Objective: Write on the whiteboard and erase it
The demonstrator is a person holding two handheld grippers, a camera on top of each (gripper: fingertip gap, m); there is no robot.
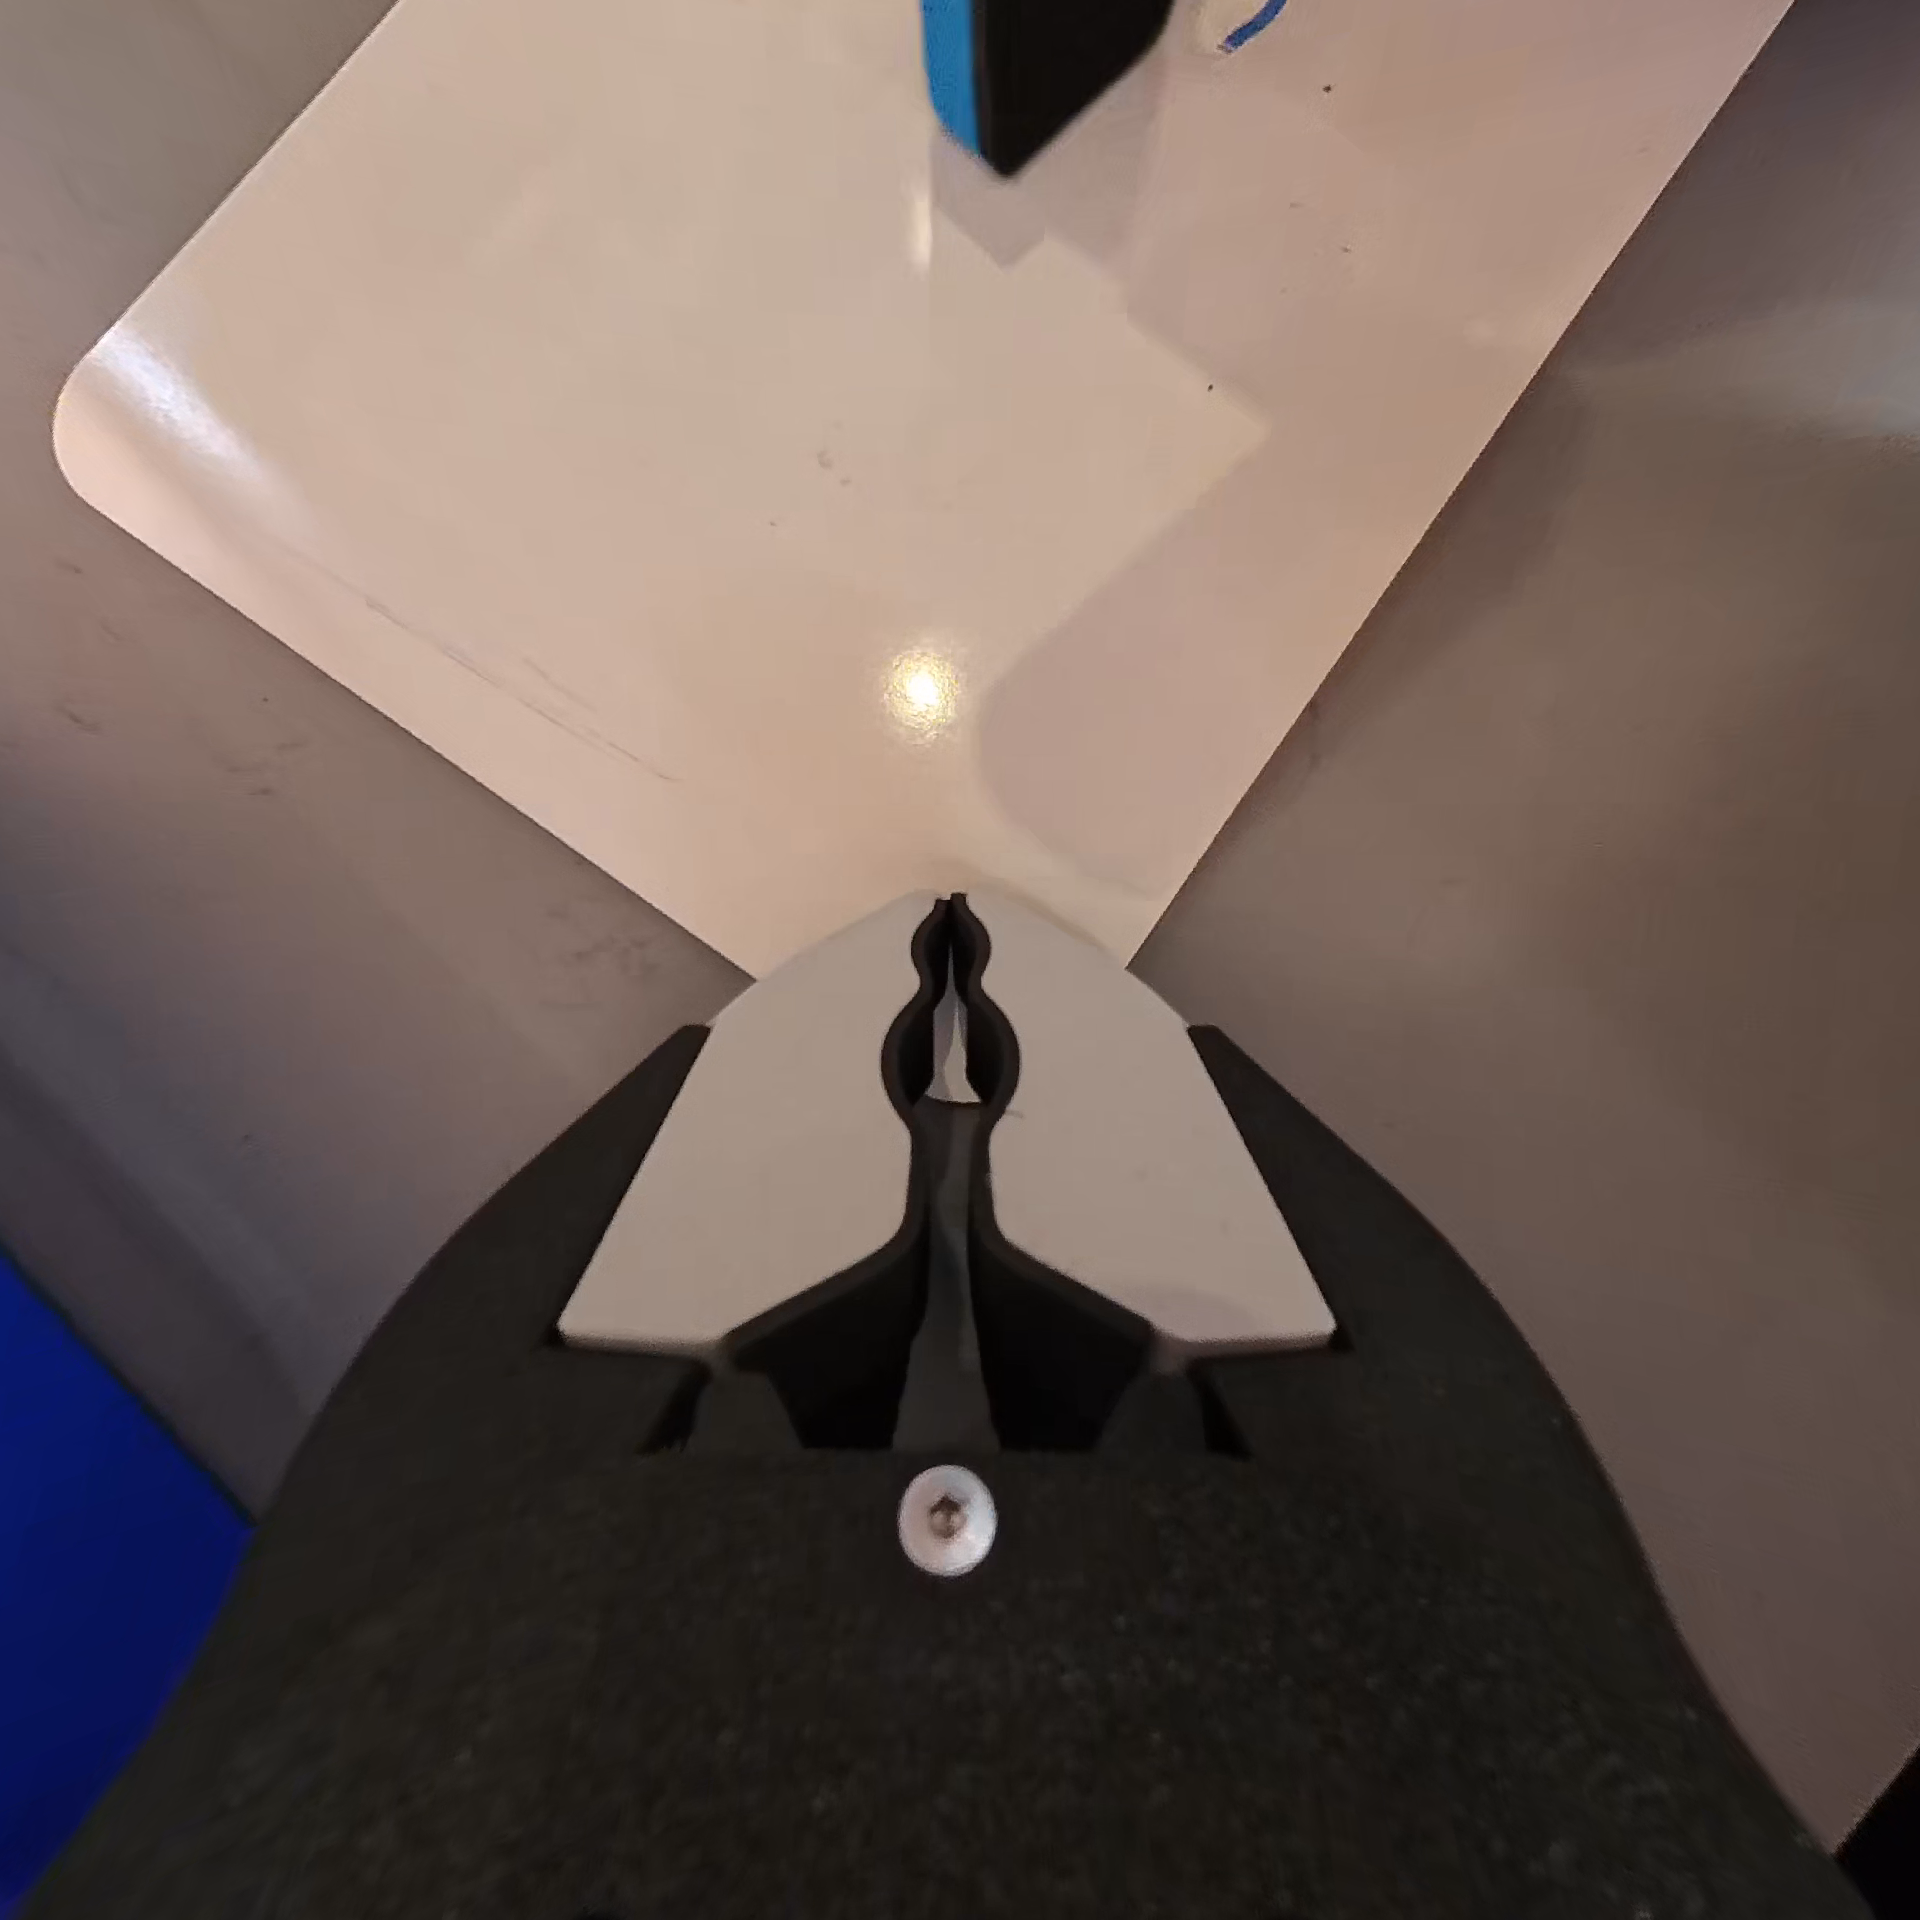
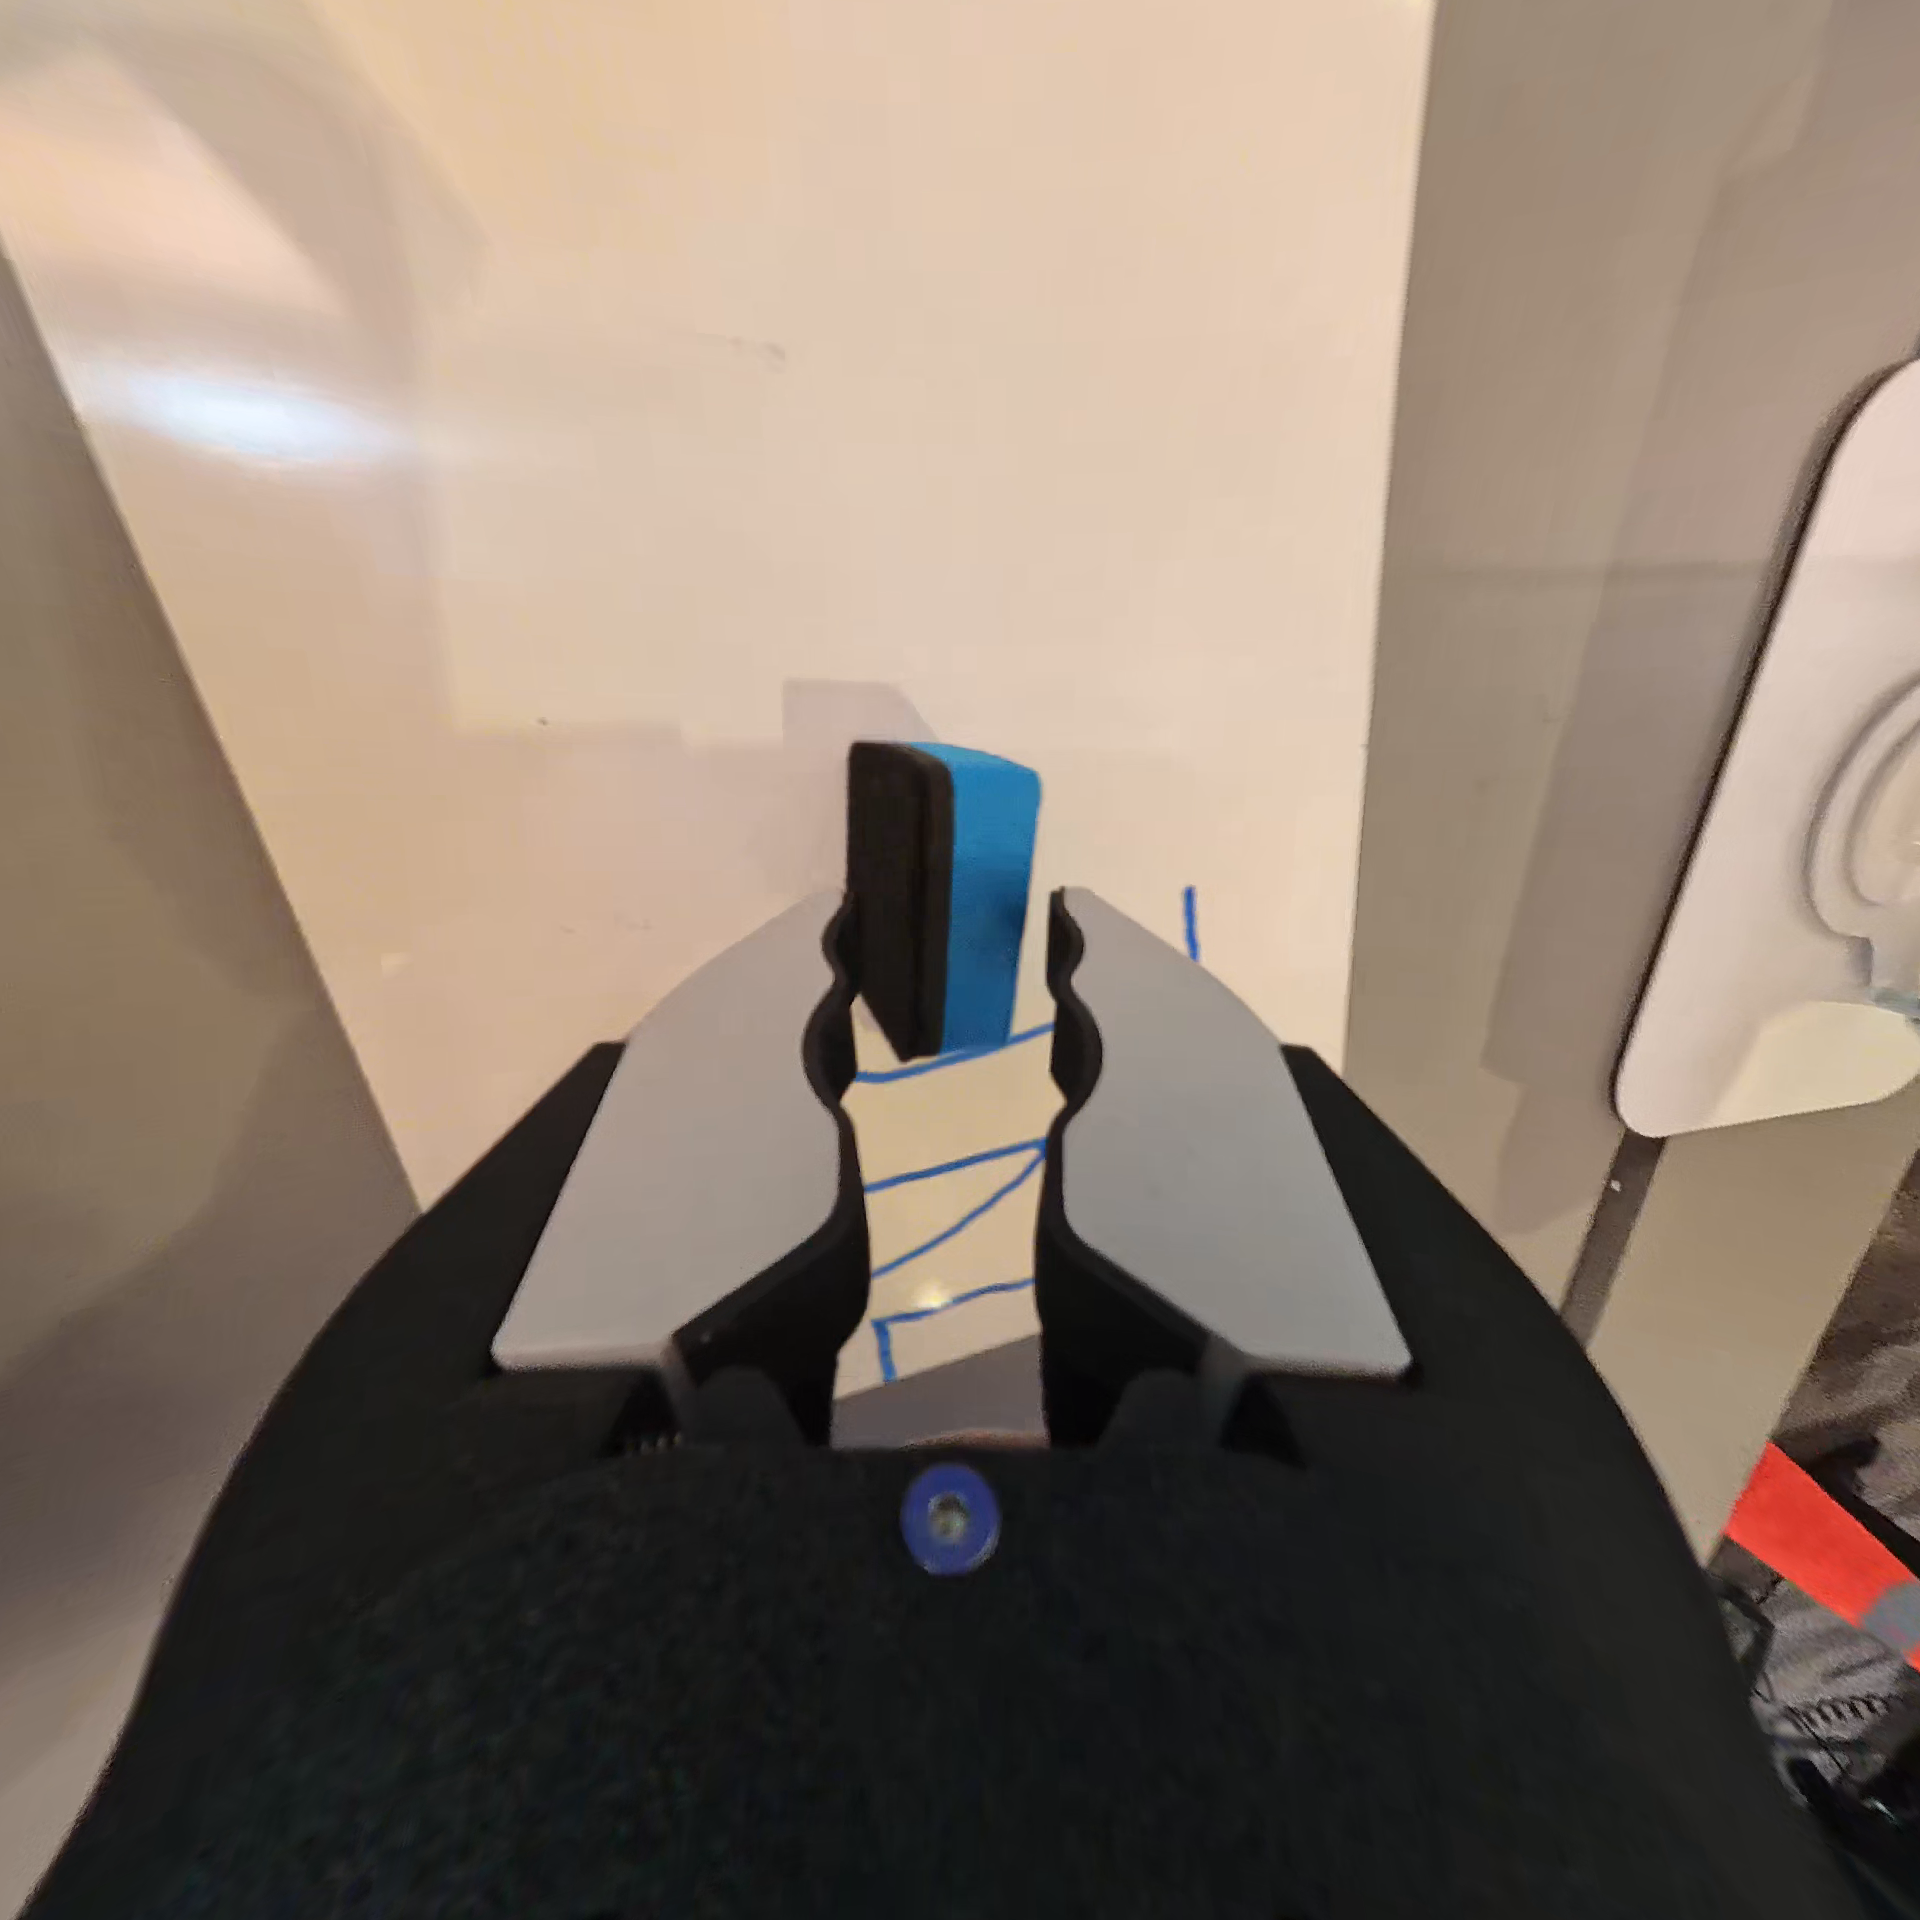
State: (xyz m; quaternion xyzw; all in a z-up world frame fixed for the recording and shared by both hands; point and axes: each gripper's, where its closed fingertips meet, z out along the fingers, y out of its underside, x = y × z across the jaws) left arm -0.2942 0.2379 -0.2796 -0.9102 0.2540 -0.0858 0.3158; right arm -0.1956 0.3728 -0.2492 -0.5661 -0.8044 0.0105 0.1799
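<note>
- Left gripper [image 1: 953, 900] — fingers pressed together, nothing between them, over the whiteboard's [image 1: 644, 436] near corner.
- Right gripper [image 2: 951, 914] — spread; eraser [image 2: 940, 894] leaning on its left finger, partly covering blue marks [image 2: 951, 1195].
- White holder [image 2: 1787, 748] — far right.

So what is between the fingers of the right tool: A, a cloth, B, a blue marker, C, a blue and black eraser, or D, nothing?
C: the right wrist view shows the blue and black eraser between the right tool's fingers, above the whiteboard.
</note>
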